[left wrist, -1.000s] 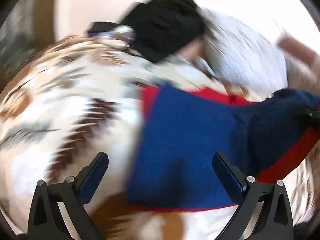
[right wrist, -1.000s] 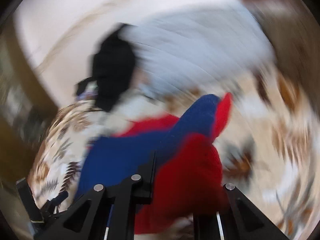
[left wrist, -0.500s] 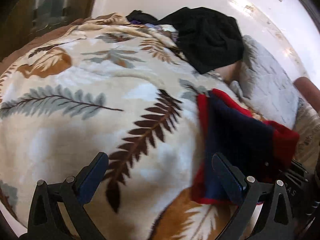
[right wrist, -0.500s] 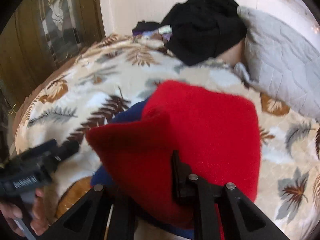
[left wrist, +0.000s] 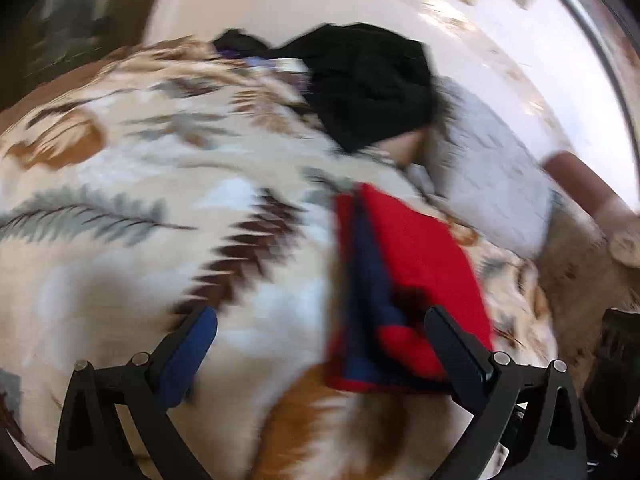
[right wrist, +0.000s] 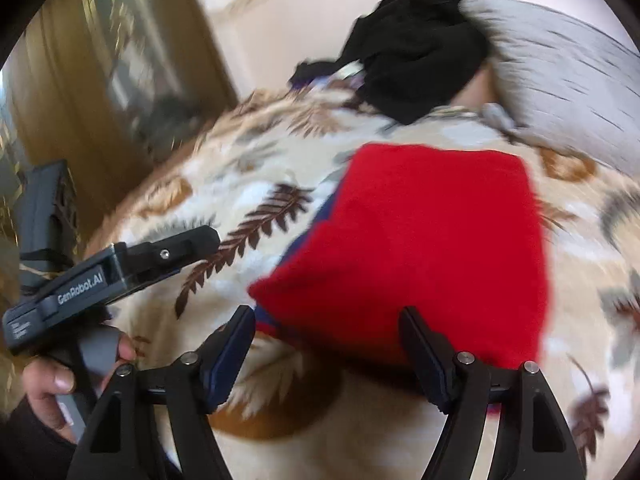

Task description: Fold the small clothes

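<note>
- Red and blue garment point(right wrist: 432, 240) lies folded on the leaf-print blanket point(right wrist: 256, 184), red side up, with a strip of blue showing along its left edge.
- My right tongs point(right wrist: 328, 344) are letting go: the jaws are opening, and the near edge of the garment lies between them with neither pad pressing on it.
- My left tongs point(left wrist: 320, 348) stand wide and released, gripping nothing; their right finger sits over the near corner of the garment point(left wrist: 404, 280), their left finger over bare blanket point(left wrist: 140, 200).
- From the right-hand camera, the left tongs point(right wrist: 188, 246) appear at the left, held in my left hand point(right wrist: 52, 384), just clear of the garment's left edge.
- Far behind the garment, a black piece of clothing point(right wrist: 412, 52) is heaped at the far edge of the bed, against a grey pillow point(right wrist: 560, 80) on the right.
- A pale wall point(left wrist: 280, 4) runs behind the bed, and a dark wooden door point(right wrist: 100, 80) stands at the far left.
- Both pictures are blurred, so fine detail of the fabric is hard to make out.
</note>
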`<state>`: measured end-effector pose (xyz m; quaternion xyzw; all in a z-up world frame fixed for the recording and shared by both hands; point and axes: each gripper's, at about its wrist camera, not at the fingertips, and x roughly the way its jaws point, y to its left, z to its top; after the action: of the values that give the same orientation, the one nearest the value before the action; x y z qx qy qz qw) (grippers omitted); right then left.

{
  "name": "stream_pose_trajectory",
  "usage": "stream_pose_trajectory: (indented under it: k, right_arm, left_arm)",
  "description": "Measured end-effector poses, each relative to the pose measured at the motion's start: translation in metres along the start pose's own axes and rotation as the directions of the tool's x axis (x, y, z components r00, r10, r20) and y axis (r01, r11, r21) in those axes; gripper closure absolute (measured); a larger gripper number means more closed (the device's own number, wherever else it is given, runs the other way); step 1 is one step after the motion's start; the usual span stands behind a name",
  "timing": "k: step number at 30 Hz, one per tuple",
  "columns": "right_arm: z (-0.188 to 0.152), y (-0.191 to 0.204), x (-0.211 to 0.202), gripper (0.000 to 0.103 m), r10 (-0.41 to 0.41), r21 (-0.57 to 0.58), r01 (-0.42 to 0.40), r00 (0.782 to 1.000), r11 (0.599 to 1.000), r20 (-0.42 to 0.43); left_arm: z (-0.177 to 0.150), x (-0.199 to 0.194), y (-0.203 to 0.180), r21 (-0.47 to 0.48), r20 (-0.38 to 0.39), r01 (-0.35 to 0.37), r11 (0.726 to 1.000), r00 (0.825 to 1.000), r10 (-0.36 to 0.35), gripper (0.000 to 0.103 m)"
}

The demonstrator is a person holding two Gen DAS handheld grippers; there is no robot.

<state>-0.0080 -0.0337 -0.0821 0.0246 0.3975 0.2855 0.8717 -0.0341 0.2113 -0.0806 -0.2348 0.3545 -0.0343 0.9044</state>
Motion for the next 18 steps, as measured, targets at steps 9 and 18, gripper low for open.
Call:
stream_pose_trajectory:
  k: [9, 18]
  right_arm:
    - [-0.026, -0.062, -0.050, 0.025, -0.014, 0.174, 0.000, 0.997, 0.985, 0.076]
    - [-0.041, -0.129, -0.061, 0.025, 0.069, 0.389, -0.103, 0.993, 0.915, 0.100]
  left_arm:
    - [0.001, 0.081, -0.050, 0.007, -0.305, -0.036, 0.999, 0.952, 0.036, 0.086]
    - [-0.003, 0.072, -0.052, 0.133, -0.219, -0.175, 0.976, 0.955, 0.201, 0.073]
